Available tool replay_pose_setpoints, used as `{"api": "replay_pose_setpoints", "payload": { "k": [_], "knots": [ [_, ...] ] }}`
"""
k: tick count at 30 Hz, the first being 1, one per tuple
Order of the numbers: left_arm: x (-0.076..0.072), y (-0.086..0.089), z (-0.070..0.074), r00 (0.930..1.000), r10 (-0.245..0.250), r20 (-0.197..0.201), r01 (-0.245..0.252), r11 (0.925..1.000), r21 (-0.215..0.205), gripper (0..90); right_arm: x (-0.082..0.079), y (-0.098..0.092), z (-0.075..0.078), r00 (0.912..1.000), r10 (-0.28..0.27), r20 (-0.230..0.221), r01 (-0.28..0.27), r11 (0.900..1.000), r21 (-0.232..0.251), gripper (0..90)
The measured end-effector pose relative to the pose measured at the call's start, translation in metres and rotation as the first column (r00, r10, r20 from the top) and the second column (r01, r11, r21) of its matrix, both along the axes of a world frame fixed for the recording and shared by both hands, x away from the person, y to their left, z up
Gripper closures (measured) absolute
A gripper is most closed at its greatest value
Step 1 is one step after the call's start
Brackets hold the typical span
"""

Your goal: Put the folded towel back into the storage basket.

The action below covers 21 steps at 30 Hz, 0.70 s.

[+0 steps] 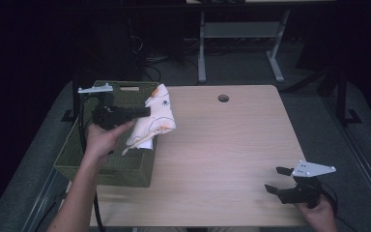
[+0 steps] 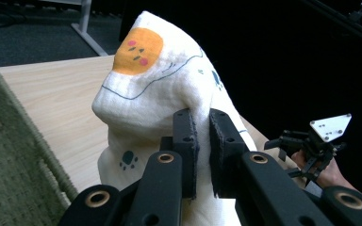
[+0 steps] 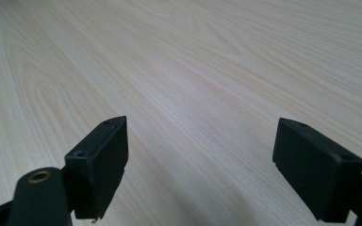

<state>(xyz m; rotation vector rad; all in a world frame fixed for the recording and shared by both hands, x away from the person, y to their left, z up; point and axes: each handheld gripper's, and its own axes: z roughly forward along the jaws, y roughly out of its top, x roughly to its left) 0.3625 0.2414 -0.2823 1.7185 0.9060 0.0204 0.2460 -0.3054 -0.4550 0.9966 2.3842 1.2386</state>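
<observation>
A white cloth printed with an orange blob, thin dark outlines and small dark paw marks hangs bunched and draped, pinched between the closed jaws of the left hand-held gripper. It is held above the right edge of a green mesh basket, its lower end trailing down at the basket's rim beside the counter. In the left gripper view, the cloth rises in a soft peak above the jaws.
</observation>
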Motion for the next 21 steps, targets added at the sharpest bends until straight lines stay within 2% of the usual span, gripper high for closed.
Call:
{"api": "replay_pose_setpoints", "payload": {
  "k": [14,21],
  "knots": [
    [-0.001,0.025,-0.003,0.9994,0.033,-0.008,-0.033,0.9994,-0.005,82.9,0.001,0.001,0.0,1.0,0.0,0.0,0.0,1.0,0.005,18.5],
    [-0.002,0.039,-0.002,0.999,0.045,-0.006,-0.045,0.999,0.007,82.9,0.001,0.001,0.001,1.0,-0.001,0.004,0.001,1.0,0.008,18.5]
  ]
}}
